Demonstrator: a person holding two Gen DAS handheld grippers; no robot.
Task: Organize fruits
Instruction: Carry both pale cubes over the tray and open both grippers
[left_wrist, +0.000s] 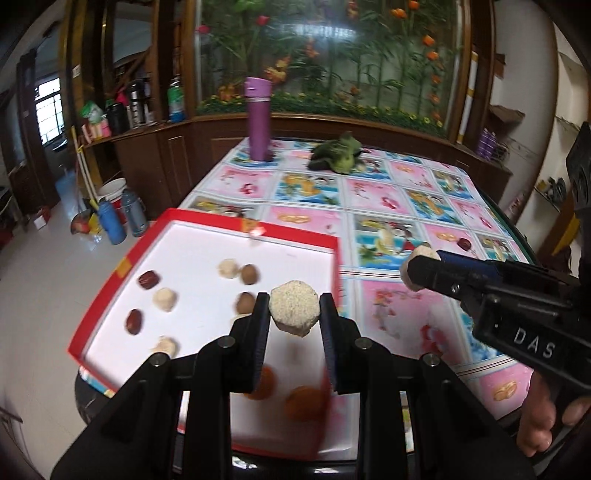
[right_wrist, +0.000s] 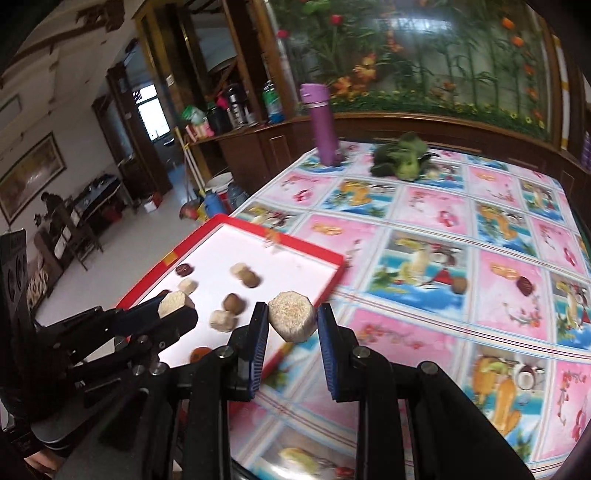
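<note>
Left wrist view. My left tongs (left_wrist: 294, 314) are clenched on a pale beige, grainy, octagonal cake-like piece (left_wrist: 293, 311), gripped across its flat sides, its faceted face turned toward the camera. The piece hangs over the near right part of the shallow red-rimmed white tray (left_wrist: 229, 218); nothing of the tray touches it. Inside the tray lie dark red dates (left_wrist: 148, 279), pale beige lumps (left_wrist: 165, 299), brown round nuts (left_wrist: 249, 274) and, nearest me, orange fruits (left_wrist: 304, 402), blurred. To the right of the tray, over the patterned pink-and-blue worktop (left_wrist: 384, 195), my right tongs (left_wrist: 419, 271) grip a second pale beige piece (left_wrist: 417, 264); their long axis points leftward at the tray's right wall.

Right wrist view. My right tongs (right_wrist: 291, 321) are clenched on their pale octagonal piece (right_wrist: 292, 320), which hangs just beyond the tray's (right_wrist: 280, 240) right rim, over the worktop (right_wrist: 424, 206). The tray lies to the left of these tongs. My left tongs (right_wrist: 176, 306), carrying their piece (right_wrist: 173, 301), are already above the tray's interior and so are the nearer to a drop. On the worktop well right of the tray, a brown nut (right_wrist: 460, 285) and a dark red date (right_wrist: 524, 285) remain outside.

I judge that the left piece needs only lowering, while the right must first travel left across the rim.
</note>
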